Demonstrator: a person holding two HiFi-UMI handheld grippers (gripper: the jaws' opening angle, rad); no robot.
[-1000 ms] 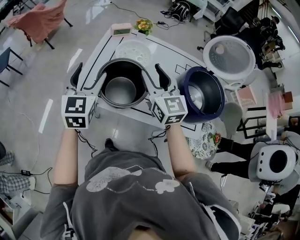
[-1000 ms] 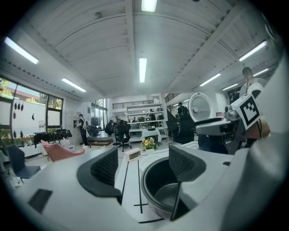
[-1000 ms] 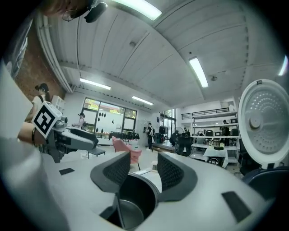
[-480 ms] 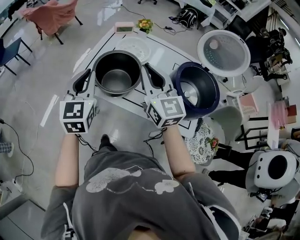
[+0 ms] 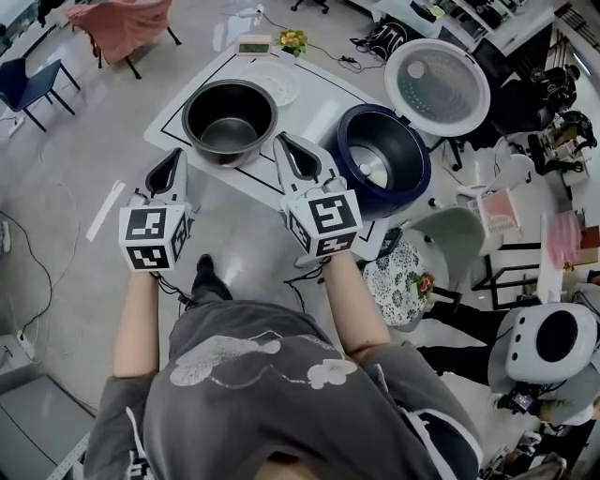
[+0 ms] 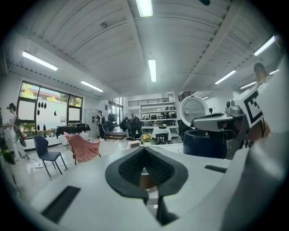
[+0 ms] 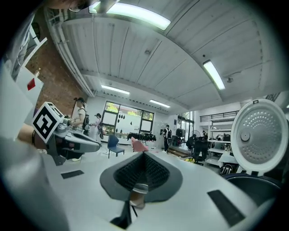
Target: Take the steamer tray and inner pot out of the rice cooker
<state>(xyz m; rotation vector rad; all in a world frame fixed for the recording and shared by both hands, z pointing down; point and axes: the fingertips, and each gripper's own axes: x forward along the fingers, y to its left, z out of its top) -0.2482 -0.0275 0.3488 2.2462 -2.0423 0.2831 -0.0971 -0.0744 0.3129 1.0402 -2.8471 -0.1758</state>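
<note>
The dark inner pot stands on the white table, empty, with the white steamer tray lying just behind it. To its right is the dark blue rice cooker with its lid up. My left gripper hangs off the table's near-left edge, apart from the pot. My right gripper is over the near edge, between pot and cooker. Both jaws have just been closing and now stand shut with nothing between them. The cooker shows in the left gripper view.
A small clock and flowers sit at the table's far end. A chair draped in pink cloth and a blue chair stand to the left. A floral stool and a person are at the right.
Both grippers have drawn back from the pot's rim toward me, and their jaws have gone from open to shut. The pot stays on the table.
</note>
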